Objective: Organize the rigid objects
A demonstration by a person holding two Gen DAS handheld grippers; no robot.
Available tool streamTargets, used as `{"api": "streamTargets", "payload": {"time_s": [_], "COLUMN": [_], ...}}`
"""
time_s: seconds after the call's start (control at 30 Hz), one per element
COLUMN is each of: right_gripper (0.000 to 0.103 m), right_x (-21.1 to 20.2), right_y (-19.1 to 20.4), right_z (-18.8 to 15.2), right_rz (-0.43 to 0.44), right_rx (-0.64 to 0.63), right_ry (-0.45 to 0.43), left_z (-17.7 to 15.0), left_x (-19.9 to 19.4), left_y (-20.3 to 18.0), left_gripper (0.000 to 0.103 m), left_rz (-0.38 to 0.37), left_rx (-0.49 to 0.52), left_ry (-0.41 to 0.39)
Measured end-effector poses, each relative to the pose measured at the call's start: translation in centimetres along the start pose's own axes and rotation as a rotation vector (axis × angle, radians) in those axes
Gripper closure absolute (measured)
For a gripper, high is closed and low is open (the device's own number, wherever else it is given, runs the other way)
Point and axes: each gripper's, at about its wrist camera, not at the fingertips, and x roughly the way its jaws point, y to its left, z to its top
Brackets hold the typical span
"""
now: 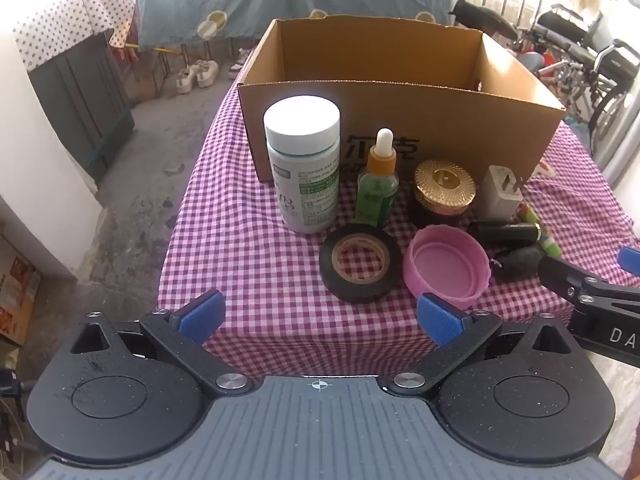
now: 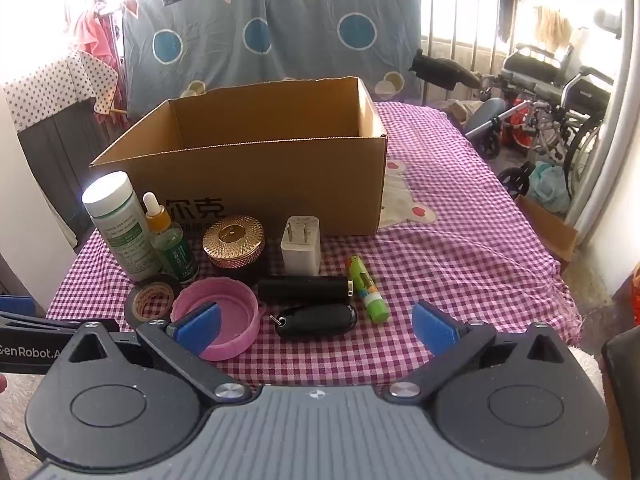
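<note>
While both tools are being held short of the table's near edge, the left gripper [image 1: 320, 316] and the right gripper [image 2: 316, 326] are being kept with jaws spread wide, nothing between them. The objects are being observed grouped on the checked cloth [image 1: 248, 240] before the open cardboard box [image 1: 400, 132]: white bottle [image 1: 303, 164], dropper bottle [image 1: 378, 182], gold-lidded jar [image 1: 444, 190], charger plug [image 2: 301, 246], tape roll [image 1: 360, 262], pink lid [image 1: 446, 266], black cylinder [image 2: 304, 289], black fob [image 2: 316, 320], green marker [image 2: 368, 290].

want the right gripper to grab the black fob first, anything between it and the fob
Nothing visible. The right gripper is open, and the black fob lies on bare cloth just ahead of its fingertips. The pink lid sits to the fob's left, a black tube behind it.
</note>
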Motion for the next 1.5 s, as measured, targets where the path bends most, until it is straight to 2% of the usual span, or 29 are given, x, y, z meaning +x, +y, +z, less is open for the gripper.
{"api": "streamTargets", "payload": {"time_s": [0.27,1.5], "right_gripper": [0.000,0.000], "right_x": [-0.3,-0.3], "right_y": [-0.4,-0.7], "right_z": [-0.1,0.0], "right_rz": [0.034,0.043], "right_rx": [0.019,0.040], "right_ry": [-0.003,0.022], "left_z": [-0.5,0.0], "left_x": [-0.1,-0.2], "left_y": [0.0,-0.1], "left_gripper": [0.000,0.000], "left_rz": [0.005,0.031], "left_rx": [0.007,0.019], "left_ry": [0.011,0.028]}}
